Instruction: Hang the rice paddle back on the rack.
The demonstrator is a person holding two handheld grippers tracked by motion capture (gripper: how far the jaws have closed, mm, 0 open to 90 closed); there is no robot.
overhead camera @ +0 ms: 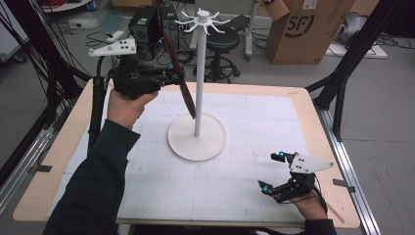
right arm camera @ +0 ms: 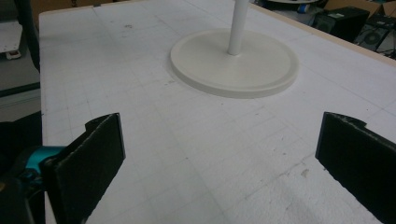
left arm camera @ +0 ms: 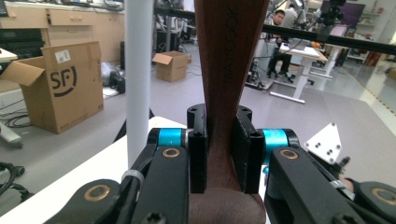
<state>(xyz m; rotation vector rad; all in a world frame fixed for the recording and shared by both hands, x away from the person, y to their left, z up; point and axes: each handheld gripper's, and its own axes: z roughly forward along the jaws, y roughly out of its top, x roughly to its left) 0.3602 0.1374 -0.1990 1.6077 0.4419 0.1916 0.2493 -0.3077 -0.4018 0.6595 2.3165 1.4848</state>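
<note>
Left claw point(overhead camera: 171, 78) is clamped on a long dark-brown wooden utensil point(overhead camera: 178, 73), its black pads squeezing the narrow neck just above the wider rounded part, as the left gripper view shows point(left arm camera: 223, 154). From the grip, the utensil runs up and away towards the white multi-armed hook crown point(overhead camera: 203, 20), and down towards the round white base disc point(overhead camera: 197, 137) of the tall white hanging stand point(overhead camera: 198, 88), whose pole stands just beside the jaws.

Biggest risk, in my judgement, is the stand itself. With the pole so close to the claw, a sideways swing of the long utensil could knock it and tip or slide the whole stand across the white gridded table mat point(overhead camera: 244, 186).

Next comes the hanging move. The hooks sit above the claw and are thin and closely spaced; if the utensil's upper end meets them at a slant, it may snag the wrong arm or glance off. Whether that end has a hole or loop I cannot tell.

Smaller still is the grip. Smooth tapering wood held at one narrow spot may pivot or creep between the pads once the long ends get levered.

Right claw point(overhead camera: 274, 171) rests well apart, low at the near right of the mat, jaws spread wide and empty point(right arm camera: 219, 158), so it offers no steadying for the base.
</note>
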